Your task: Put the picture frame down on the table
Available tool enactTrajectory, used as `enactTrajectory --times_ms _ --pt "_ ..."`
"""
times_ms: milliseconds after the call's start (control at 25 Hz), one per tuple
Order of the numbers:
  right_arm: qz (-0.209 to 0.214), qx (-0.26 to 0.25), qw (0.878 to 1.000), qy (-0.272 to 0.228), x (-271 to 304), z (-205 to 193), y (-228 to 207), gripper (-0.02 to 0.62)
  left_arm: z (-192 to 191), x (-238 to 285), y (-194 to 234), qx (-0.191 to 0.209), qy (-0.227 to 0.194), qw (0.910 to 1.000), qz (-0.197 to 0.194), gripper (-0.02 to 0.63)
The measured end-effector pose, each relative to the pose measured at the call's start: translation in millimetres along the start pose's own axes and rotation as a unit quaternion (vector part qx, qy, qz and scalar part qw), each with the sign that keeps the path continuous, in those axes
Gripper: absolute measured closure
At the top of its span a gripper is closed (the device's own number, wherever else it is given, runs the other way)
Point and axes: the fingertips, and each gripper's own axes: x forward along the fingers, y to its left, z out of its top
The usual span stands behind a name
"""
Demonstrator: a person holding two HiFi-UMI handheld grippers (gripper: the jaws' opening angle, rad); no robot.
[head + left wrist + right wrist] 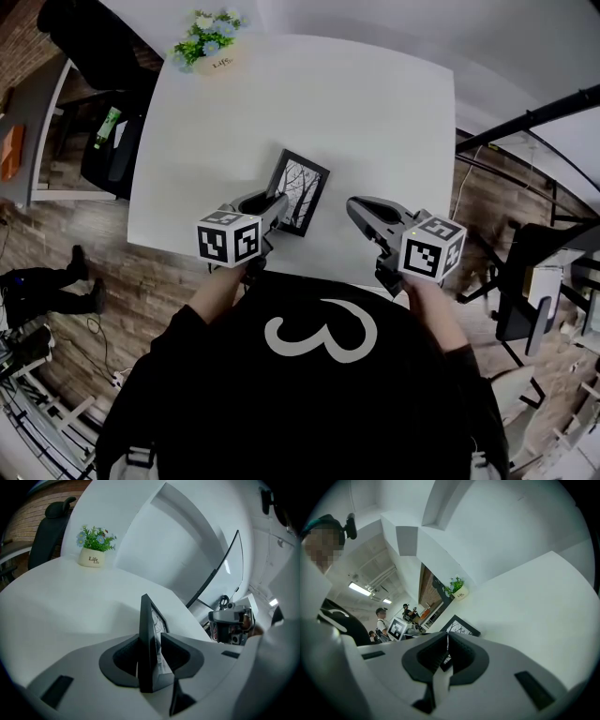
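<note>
1. Head view.
   - White table [375, 122], potted flowers [208, 42] at far edge.
   - Picture frame [302, 190] over near part of table, up on edge and tilted, tree print facing right.
   - Left gripper [274, 208] at frame's lower near corner.
   - Right gripper [356, 208] just beside frame on the right, not touching it.
   - Contact of frame's lower edge with tabletop: not readable here.

2. Left gripper view.
   - Frame seen edge-on, upright between the jaws.
   - Jaws apart, no squeeze visible.
   - Left pad close against frame's back.
   - Right pad clear of print side, sliver of white print showing in the gap.
   - Potted flowers well beyond, on far side of table.
   - Right gripper off to the right.

3. Right gripper view.
   - Jaws together, tips meeting, nothing between them.
   - Frame beyond the jaws, low over tabletop, print side toward camera.
   - Potted flowers farther back along the table.
   - Several persons [380, 620] standing in background at left.
</note>
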Motion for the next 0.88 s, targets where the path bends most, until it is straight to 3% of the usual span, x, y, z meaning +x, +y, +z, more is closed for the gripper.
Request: enactTrajectory --times_ms 880 --pt "-0.003 0.004 1.0 0.011 -3.1 -7.2 -11.9 0.571 -16.8 5.9 30.0 -0.007 0.026 0.9983 0.052 0.419"
